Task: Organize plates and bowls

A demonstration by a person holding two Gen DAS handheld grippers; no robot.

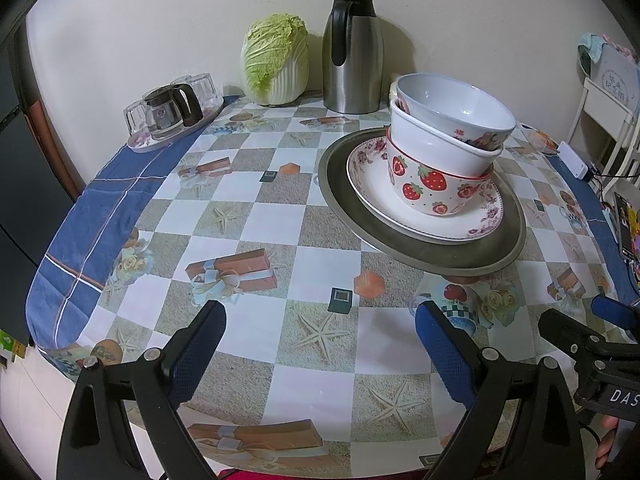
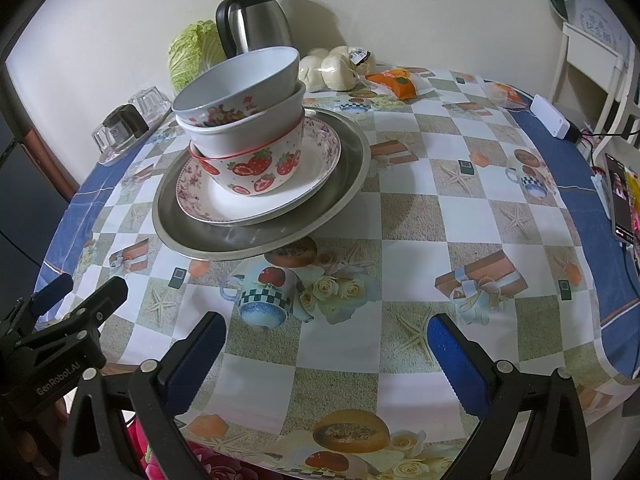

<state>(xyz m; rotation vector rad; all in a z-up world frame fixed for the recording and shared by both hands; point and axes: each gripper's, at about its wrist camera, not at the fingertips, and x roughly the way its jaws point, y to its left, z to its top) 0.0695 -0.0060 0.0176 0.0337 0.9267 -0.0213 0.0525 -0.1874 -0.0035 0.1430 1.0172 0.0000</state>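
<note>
One stack stands on the table: a grey metal plate (image 1: pixel 472 256) (image 2: pixel 224 240) at the bottom, a floral-rimmed white plate (image 1: pixel 372 192) (image 2: pixel 312 176) on it, then a strawberry bowl (image 1: pixel 428 188) (image 2: pixel 256 172), a plain white bowl (image 1: pixel 428 144) (image 2: pixel 248 128) and a tilted grey-white bowl (image 1: pixel 452 100) (image 2: pixel 240 80) on top. My left gripper (image 1: pixel 320 344) hovers open near the table's front edge, left of the stack, holding nothing. My right gripper (image 2: pixel 326 346) is open too, in front and right of the stack, and also shows at the left wrist view's right edge.
At the back stand a napa cabbage (image 1: pixel 276 60), a steel thermos jug (image 1: pixel 352 52) and a tray with a glass teapot and upturned glasses (image 1: pixel 172 116). Bagged buns (image 2: pixel 336 66) and an orange packet (image 2: pixel 396 80) lie back right. A white box (image 2: pixel 554 116), a phone (image 2: pixel 618 196) and a white rack (image 2: pixel 588 60) sit at the right.
</note>
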